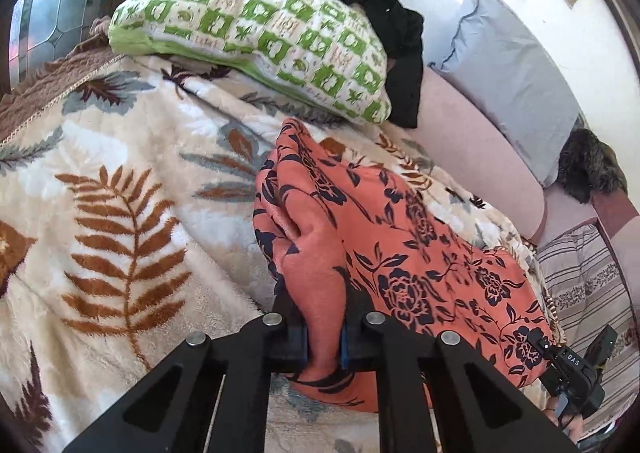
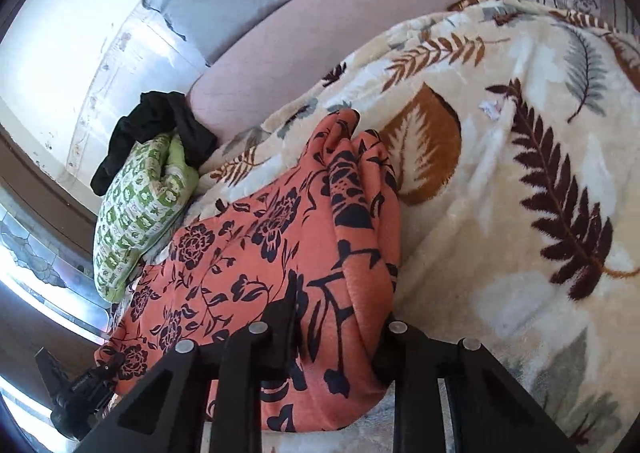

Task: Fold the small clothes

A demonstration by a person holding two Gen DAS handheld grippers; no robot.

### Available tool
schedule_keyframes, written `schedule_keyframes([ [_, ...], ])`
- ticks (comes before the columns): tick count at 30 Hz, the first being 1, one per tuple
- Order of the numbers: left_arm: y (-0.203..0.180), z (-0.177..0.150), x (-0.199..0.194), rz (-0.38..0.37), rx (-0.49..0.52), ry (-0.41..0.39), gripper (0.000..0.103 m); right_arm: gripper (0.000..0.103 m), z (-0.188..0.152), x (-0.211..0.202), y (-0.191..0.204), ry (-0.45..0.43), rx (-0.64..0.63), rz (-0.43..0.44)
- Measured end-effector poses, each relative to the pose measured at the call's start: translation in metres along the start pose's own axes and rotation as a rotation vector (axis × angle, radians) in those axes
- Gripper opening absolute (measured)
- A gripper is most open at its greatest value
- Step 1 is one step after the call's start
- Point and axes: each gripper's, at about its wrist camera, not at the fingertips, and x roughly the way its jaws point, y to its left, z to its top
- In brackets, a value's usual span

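An orange garment with dark navy flowers (image 1: pixel 420 253) lies stretched on a cream blanket with leaf print (image 1: pixel 120 193). My left gripper (image 1: pixel 325 337) is shut on one bunched end of the garment, with cloth pinched between the blue pads. My right gripper (image 2: pixel 340 337) is shut on the other bunched end of the same garment (image 2: pixel 280 253); the cloth fills the gap between its fingers. The right gripper's body also shows at the lower right of the left wrist view (image 1: pixel 572 377), and the left gripper's body shows at the lower left of the right wrist view (image 2: pixel 76 393).
A green-and-white patterned pillow (image 1: pixel 260 33) lies beyond the garment with a black garment (image 1: pixel 384 25) draped on it. A grey-blue pillow (image 1: pixel 512 77) leans on the white wall. A pink bolster (image 2: pixel 320 33), a striped cushion (image 1: pixel 588 277) and a dark furry item (image 1: pixel 592 165) lie nearby.
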Motion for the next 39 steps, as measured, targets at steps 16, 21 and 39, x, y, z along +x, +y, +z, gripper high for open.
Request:
schedule_keyframes([
  [16,0.097,-0.084,-0.081,0.061,-0.340,0.109,0.037,0.031,-0.046,-0.089,-0.023,-0.013,0.002,-0.339],
  [21,0.077,-0.087,-0.121,0.063,-0.252,-0.042,0.052,0.033,-0.047,-0.107,0.025,-0.137,-0.150,-0.131],
  [39,-0.035,-0.121,-0.005,0.365,0.382,0.142,0.103,0.033,-0.112,0.051,0.098,0.364,-0.157,0.041],
])
